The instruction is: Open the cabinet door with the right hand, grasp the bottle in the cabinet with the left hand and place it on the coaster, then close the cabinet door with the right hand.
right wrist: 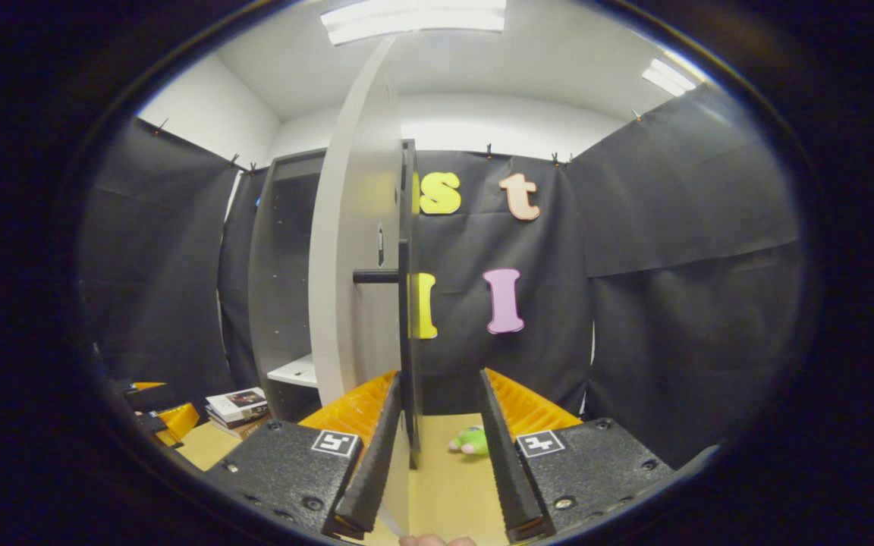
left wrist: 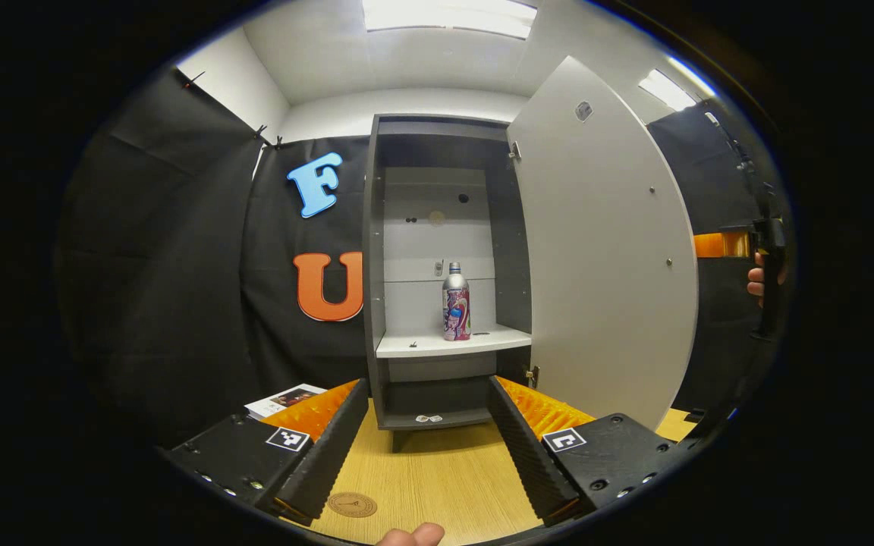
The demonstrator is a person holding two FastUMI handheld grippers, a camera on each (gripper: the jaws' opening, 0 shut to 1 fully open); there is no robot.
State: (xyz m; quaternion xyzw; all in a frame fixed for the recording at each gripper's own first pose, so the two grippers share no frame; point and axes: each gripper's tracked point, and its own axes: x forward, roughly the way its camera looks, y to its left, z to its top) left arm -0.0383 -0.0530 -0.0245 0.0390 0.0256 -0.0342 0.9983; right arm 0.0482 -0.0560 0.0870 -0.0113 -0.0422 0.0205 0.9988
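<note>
The left gripper (left wrist: 428, 447) is held level, jaws spread wide — nothing gripped. The right gripper (right wrist: 437, 455) is likewise spread, raised higher.

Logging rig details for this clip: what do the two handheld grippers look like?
Each is a two-finger gripper, left gripper and right gripper, with long ribbed fingers, orange ridged panels behind them, and textured black bodies carrying a square black-and-white marker per side. No cables or sleeves visible.

Your table (left wrist: 437, 470) is pale wood. On it stand the cabinet (left wrist: 376, 303), a coaster (left wrist: 352, 504) near your edge, books (left wrist: 285, 400) to the cabinet's left and a green toy (right wrist: 471, 440) past the door. The bottle (left wrist: 456, 302) stands upright on the cabinet's white shelf (left wrist: 422, 345).
</note>
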